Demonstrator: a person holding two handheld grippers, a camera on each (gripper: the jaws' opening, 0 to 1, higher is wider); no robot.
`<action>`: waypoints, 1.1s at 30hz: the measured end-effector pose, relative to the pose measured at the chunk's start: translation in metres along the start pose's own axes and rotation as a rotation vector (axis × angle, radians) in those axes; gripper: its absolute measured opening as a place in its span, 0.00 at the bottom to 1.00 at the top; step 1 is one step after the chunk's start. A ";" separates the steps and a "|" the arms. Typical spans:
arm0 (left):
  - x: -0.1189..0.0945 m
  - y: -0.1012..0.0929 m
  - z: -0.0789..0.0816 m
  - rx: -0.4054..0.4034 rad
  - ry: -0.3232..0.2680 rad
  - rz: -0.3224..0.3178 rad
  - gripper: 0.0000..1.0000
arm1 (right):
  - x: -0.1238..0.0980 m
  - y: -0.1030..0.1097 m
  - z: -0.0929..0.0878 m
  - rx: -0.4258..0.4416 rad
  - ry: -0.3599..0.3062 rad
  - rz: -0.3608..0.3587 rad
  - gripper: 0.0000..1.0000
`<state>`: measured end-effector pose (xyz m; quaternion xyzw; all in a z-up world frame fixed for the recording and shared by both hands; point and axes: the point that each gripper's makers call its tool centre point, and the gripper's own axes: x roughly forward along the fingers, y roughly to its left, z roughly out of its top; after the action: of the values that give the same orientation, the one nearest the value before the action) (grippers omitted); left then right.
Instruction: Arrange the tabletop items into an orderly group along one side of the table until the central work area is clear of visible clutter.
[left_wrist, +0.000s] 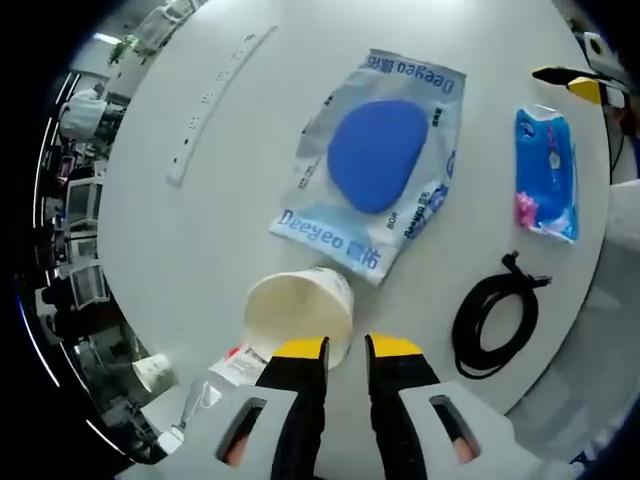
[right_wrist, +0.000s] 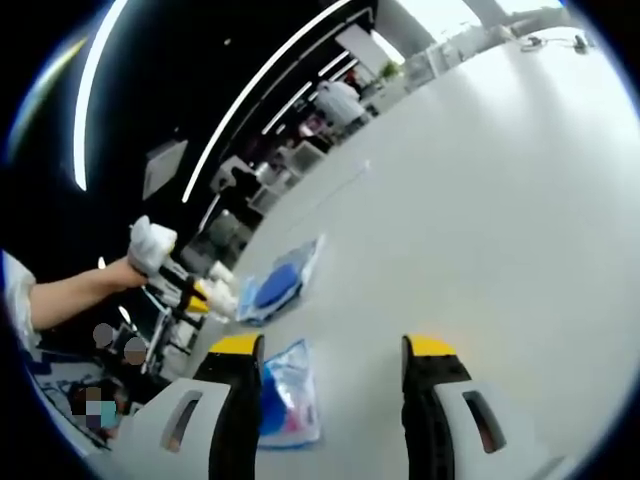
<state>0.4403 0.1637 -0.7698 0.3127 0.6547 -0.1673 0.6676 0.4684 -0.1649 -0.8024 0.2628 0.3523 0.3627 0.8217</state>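
Cream paper cup (left_wrist: 300, 315) lies on its side on white worktop (left_wrist: 200, 240), just ahead of left gripper (left_wrist: 346, 347); gripper jaws slightly apart, pinching nothing; Deeyeo packet (left_wrist: 375, 160) with blue pad beyond cup; small blue pack (left_wrist: 547, 172) and coiled black cable (left_wrist: 492, 318) to right; white power strip (left_wrist: 215, 100) far left; right gripper (right_wrist: 334, 348) spread wide, empty, above worktop beside blue pack (right_wrist: 290, 400).

High left view, low right view

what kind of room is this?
Probably an open-plan office or lab: a large round white table carrying a white power strip, desks with equipment behind it, and long linear ceiling lights.
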 end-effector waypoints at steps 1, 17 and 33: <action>-0.001 0.001 0.000 0.003 -0.004 0.007 0.16 | 0.000 0.000 0.000 -0.001 0.001 0.000 0.52; -0.018 0.005 -0.004 0.068 -0.113 0.156 0.60 | 0.000 0.006 -0.005 -0.014 0.023 0.011 0.52; -0.043 0.006 -0.010 -0.015 -0.333 0.303 0.79 | 0.004 0.014 -0.008 -0.031 0.045 0.027 0.52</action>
<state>0.4331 0.1664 -0.7265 0.3706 0.4822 -0.1097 0.7862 0.4582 -0.1518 -0.7993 0.2467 0.3615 0.3848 0.8126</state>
